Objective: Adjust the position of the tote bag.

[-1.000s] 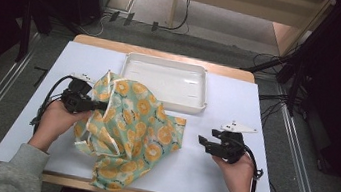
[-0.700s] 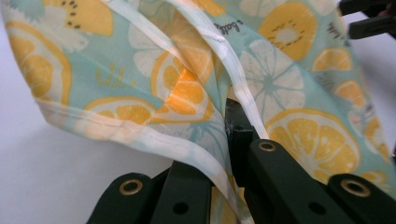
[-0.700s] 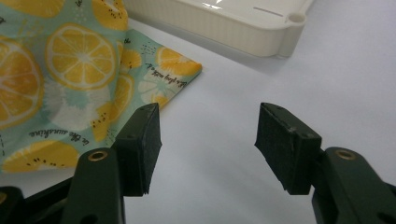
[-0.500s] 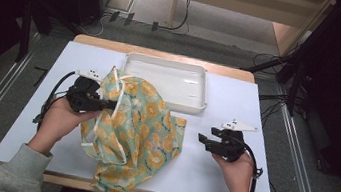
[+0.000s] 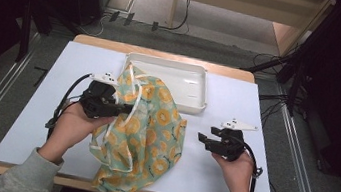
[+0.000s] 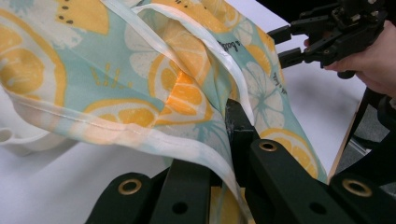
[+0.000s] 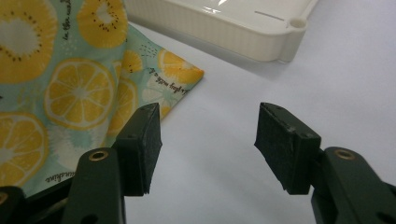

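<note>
Since the earlier frame the cloth [image 5: 145, 133] has been lifted by its upper edge toward the far edge of the table [image 5: 35, 107], and now hangs as a tall drape in front of the tray [image 5: 195, 87]. It is pinched in the closed fingers of the left gripper [image 5: 118, 110], seen clamped on its white hem [image 6: 187, 144]. Its long axis runs from far to near edge. The right gripper [image 5: 205, 141] waits near the right edge with fingers wide and empty [image 7: 144, 140], just beside the cloth's right corner [image 7: 187, 74], which lies to their left
</note>
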